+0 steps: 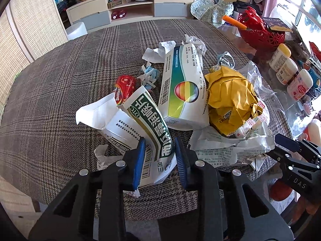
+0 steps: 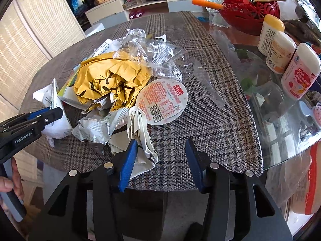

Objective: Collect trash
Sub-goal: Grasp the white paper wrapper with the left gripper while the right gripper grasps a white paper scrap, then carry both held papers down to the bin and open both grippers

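left claw (image 1: 159, 146): blue pads on either side of the near end of a white medicine box with a green band and an OTC mark (image 1: 138, 124); the pads look right up against the cardboard, so I'd say it's got the box pinched.
that box: flap end open, lying tilted on the heap, far end pointing away from the claw.
right claw (image 2: 161, 147): roughly half open; left pad (image 2: 128, 160) sits against a crumpled off-white wrapper (image 2: 140, 140), right pad is over bare cloth and touches nothing. Not gripping anything.
next to the left claw's box: a red Skittles packet (image 1: 124, 88) just behind it, and a longer white carton with a rainbow ball printed on it (image 1: 182, 88) to its right.
middle of the heap: a crumpled yellow paper bag (image 2: 108, 80), clear crinkly plastic film (image 2: 152, 56) behind it, a round white peel-off lid with red print and a barcode (image 2: 162, 102) leaning on its near side.
more trash: a torn white foil sachet with small print (image 2: 92, 128) between the two claws.
where it all sits: on the grey plaid cloth (image 2: 210, 120) covering the bench.
right side: glass bench top (image 2: 280, 136) with three white bottles (image 2: 280, 54) and a red openwork basket (image 2: 248, 14), well apart from the trash.
person: a hand (image 2: 8, 180) on the left tool's handle at the edge of the right wrist view.
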`<state>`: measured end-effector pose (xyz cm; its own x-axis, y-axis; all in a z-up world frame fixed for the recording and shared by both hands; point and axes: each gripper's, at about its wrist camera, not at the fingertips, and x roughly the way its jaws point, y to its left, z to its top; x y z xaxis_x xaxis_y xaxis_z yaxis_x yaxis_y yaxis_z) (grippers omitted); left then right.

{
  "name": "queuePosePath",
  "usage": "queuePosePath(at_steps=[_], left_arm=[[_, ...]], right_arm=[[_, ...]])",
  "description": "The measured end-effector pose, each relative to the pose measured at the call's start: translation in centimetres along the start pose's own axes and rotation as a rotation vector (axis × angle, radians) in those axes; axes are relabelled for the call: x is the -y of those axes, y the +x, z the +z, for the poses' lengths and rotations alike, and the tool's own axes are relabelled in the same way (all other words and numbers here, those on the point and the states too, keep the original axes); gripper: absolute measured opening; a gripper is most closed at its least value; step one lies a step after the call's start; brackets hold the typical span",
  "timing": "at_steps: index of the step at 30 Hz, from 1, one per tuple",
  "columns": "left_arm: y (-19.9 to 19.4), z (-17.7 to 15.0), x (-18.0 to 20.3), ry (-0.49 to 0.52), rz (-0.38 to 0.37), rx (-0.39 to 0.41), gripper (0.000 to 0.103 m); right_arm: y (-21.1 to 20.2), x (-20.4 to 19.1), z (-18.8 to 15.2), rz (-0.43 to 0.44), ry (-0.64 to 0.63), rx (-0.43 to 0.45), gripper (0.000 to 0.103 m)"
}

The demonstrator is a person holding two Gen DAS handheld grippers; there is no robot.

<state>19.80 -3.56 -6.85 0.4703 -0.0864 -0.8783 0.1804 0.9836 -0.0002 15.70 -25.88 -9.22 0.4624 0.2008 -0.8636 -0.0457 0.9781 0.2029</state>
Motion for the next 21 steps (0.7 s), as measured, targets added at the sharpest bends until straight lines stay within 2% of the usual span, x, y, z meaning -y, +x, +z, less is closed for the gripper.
queuePosePath(at_steps=[1, 2, 4, 9, 14, 21], left_arm=[[0.0, 0.1, 0.0, 0.000, -0.003, -0.001, 0.027], [0.0, 0.1, 0.0, 0.001, -0.004, -0.001, 0.026], [-0.1, 0.3, 0.3, 0.010, -0.001, 0.002, 0.022], [-1.2, 0.5, 0.2, 0.000, 0.004, 0.028, 0.020], [-2.9, 0.8, 0.3, 0.002, 0.033, 0.065, 0.020], [-6.0, 1.5, 1.2, 0.023, 0.064, 0.131, 0.019]], right_arm=[[0.1, 0.0, 0.1, 0.013, 0.001, -0.002, 0.038], [0.1, -0.1, 0.1, 0.024, 0.001, -0.003, 0.026], [0.1, -0.5, 0.2, 0.033, -0.013, 0.000, 0.014], [-0.6, -1.4, 0.0, -0.002, -0.050, 0.015, 0.010], [-2.5, -0.6, 0.1, -0.063, -0.033, 0.084, 0.007], [-4.7, 1.1, 0.4, -0.061, 0.010, 0.138, 0.007]])
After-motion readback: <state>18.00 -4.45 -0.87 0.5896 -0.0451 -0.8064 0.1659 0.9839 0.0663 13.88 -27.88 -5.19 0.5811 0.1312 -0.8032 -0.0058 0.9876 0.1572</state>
